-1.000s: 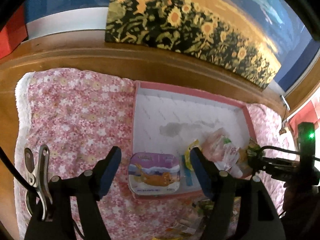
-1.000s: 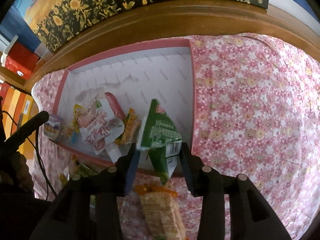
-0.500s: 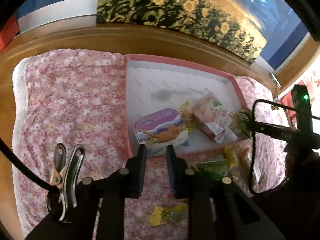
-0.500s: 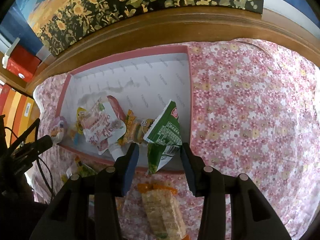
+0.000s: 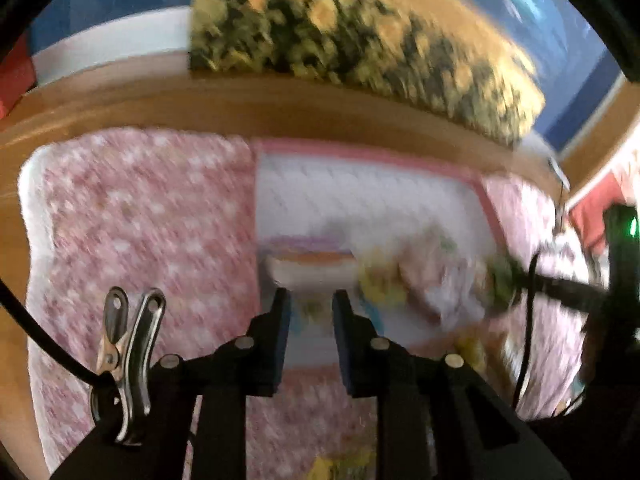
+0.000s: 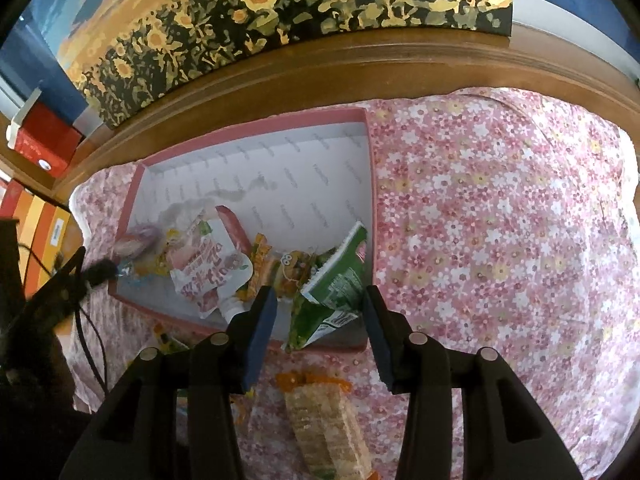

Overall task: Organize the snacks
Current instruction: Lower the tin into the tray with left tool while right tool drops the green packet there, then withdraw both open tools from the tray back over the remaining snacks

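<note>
Hovering hand-held gripper [image 6: 318, 308] over green packet [image 6: 334, 284]

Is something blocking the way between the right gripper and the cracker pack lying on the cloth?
Nothing visible does. The cracker pack lies uncovered on the floral cloth, just below the right gripper, whose jaws stand apart and empty.

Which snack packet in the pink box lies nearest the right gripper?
The green packet, at the box's near right corner, directly ahead of the right gripper. The pink-and-white pouch lies further left.
</note>
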The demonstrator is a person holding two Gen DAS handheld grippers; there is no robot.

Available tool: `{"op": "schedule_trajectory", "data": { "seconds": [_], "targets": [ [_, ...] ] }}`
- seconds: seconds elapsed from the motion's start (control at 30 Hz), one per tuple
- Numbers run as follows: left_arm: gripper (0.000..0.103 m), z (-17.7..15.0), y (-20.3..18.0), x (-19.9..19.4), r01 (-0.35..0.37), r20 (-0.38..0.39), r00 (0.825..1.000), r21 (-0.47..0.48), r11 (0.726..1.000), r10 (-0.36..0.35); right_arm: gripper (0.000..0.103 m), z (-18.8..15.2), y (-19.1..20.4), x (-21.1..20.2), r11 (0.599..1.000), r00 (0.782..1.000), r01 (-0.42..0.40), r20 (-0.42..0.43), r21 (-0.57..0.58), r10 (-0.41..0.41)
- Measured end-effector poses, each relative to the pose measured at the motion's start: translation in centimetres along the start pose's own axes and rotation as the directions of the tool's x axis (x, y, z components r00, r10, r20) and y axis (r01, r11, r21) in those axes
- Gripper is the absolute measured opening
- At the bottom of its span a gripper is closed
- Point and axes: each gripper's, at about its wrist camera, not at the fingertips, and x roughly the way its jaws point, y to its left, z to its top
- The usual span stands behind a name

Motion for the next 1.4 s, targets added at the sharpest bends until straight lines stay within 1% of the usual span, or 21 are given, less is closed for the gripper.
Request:
{"op": "schedule_trajectory", "data": {
  "seconds": [0.03, 0.1, 0.17, 0.23, 0.3, 0.37, 0.5, 0.6, 0.7, 0.87, 0.97, 1.2, 1.3, 1.4],
  "targets": [
    [0.030, 0.3, 0.2, -0.3, -0.004, 0.018, 1.000, 0.003, 1.000, 0.004, 0.046, 0.0, 0.0, -0.1, 1.000, 1.000, 0.001, 0.004, -0.001, -0.001],
    [0.032, 0.6, 0.3, -0.5, -0.019, 0.033, 0.999, 0.025, 1.000, 0.019, 0.046, 0.0, 0.0, -0.2, 1.000, 1.000, -0.001, 0.015, 0.003, 0.001],
    [0.032, 0.6, 0.1, -0.1, -0.024, 0.016, 1.000, 0.048, 0.999, 0.023, 0.046, -0.1, 0.1, -0.1, 1.000, 1.000, -0.006, 0.018, 0.010, 0.006],
    [0.032, 0.3, -0.5, 0.6, -0.003, -0.010, 1.000, 0.068, 0.998, 0.004, 0.046, -0.2, 0.1, -0.1, 1.000, 1.000, -0.007, 0.019, 0.012, 0.007],
    [0.032, 0.0, -1.3, 1.2, 0.005, -0.023, 1.000, 0.084, 0.996, -0.003, 0.050, -0.2, 0.1, -0.2, 1.000, 1.000, -0.013, 0.025, 0.007, 0.013],
    [0.032, -0.4, -2.0, 1.9, 0.026, -0.038, 0.999, 0.095, 0.995, -0.022, 0.051, -0.3, 0.2, -0.5, 1.000, 0.999, -0.021, 0.041, 0.003, 0.021],
    [0.032, -1.0, -2.9, 1.7, 0.047, -0.058, 0.997, 0.112, 0.993, -0.041, 0.051, -0.5, 0.5, -1.2, 0.999, 0.997, -0.049, 0.057, -0.010, 0.049],
    [0.032, -1.4, -3.4, 0.6, 0.040, -0.035, 0.999, 0.119, 0.992, -0.036, 0.051, -0.7, 0.9, -2.3, 0.999, 0.995, -0.033, 0.093, -0.025, 0.036],
    [0.036, -1.6, -3.8, -0.7, 0.028, -0.006, 1.000, 0.118, 0.993, -0.028, 0.051, -1.2, 1.1, -3.6, 0.999, 0.992, -0.024, 0.120, -0.026, 0.027],
    [0.038, -2.8, -4.1, -3.5, 0.017, 0.057, 0.998, 0.104, 0.994, -0.023, 0.051, -2.5, 1.5, -6.1, 0.999, 0.983, -0.037, 0.180, -0.035, 0.043],
    [0.038, -3.6, -4.2, -4.8, 0.019, 0.080, 0.996, 0.091, 0.996, -0.026, 0.051, -3.4, 2.1, -7.4, 0.998, 0.976, -0.041, 0.213, -0.056, 0.052],
    [0.039, -5.0, -4.4, -7.4, 0.011, 0.134, 0.991, 0.079, 0.997, -0.022, 0.051, -5.3, 3.0, -9.4, 0.994, 0.964, -0.058, 0.256, -0.090, 0.079],
    [0.040, -5.5, -4.1, -8.1, 0.011, 0.150, 0.989, 0.067, 0.998, -0.021, 0.051, -6.1, 3.3, -10.1, 0.992, 0.958, -0.057, 0.274, -0.109, 0.085],
    [0.040, -6.0, -4.0, -8.4, 0.011, 0.157, 0.987, 0.058, 0.998, -0.020, 0.051, -6.8, 3.4, -10.4, 0.992, 0.957, -0.053, 0.278, -0.116, 0.083]
  ]
}}
